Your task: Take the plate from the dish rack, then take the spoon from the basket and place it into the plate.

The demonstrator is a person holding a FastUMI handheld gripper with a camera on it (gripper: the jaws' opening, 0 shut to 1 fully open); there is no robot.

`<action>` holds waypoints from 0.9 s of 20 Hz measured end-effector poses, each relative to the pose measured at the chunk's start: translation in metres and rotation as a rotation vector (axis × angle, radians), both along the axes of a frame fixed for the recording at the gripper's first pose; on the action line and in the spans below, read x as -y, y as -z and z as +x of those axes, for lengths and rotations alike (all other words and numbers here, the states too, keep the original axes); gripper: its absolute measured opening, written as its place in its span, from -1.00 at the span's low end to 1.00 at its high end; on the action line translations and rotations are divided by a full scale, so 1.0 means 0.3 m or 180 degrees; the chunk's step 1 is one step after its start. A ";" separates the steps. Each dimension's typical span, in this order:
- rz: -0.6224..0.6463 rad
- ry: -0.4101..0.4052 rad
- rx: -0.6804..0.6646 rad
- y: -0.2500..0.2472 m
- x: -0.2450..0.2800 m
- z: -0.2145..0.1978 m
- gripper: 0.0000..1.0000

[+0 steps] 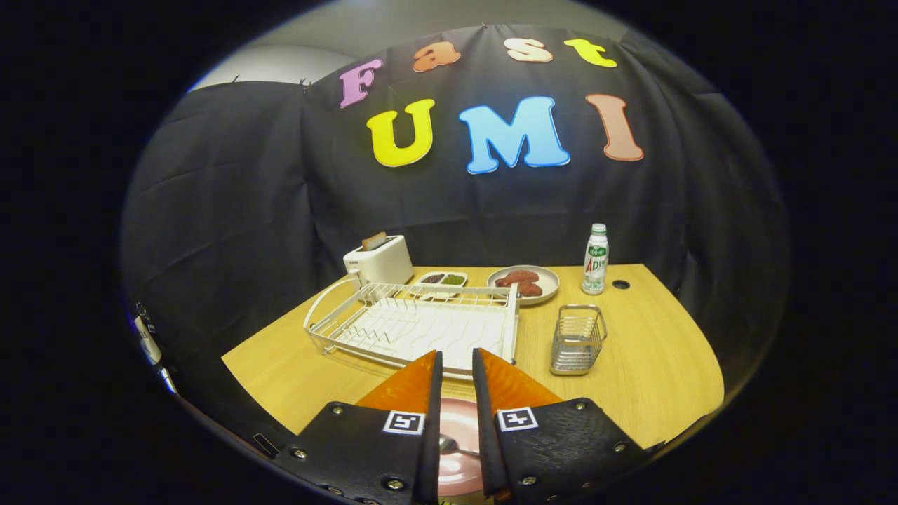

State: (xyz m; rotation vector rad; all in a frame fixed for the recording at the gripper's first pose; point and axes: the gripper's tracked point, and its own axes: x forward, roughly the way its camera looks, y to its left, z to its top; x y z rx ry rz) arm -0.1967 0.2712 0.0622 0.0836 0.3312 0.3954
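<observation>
A pink plate (459,428) lies on the wooden table (652,351) right beneath my gripper (457,354), seen through the slit between the two fingers. A metal spoon (452,445) rests in that plate, its bowl showing in the slit. My fingers stand nearly parallel with a narrow gap, and nothing is held between them. Just beyond the fingertips lies the white wire dish rack (414,326), with no plate in it. The small metal wire basket (577,339) stands to the right of the rack and holds nothing that I can see.
Behind the rack are a white toaster (379,261) with a slice in it, a small divided tray (442,279) and a plate of brown food (523,283). A small bottle (595,259) stands at the back right beside a cable hole.
</observation>
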 end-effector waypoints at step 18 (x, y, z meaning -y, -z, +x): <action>-0.0103 0.0775 0.0840 -0.479 0.326 0.145 0.13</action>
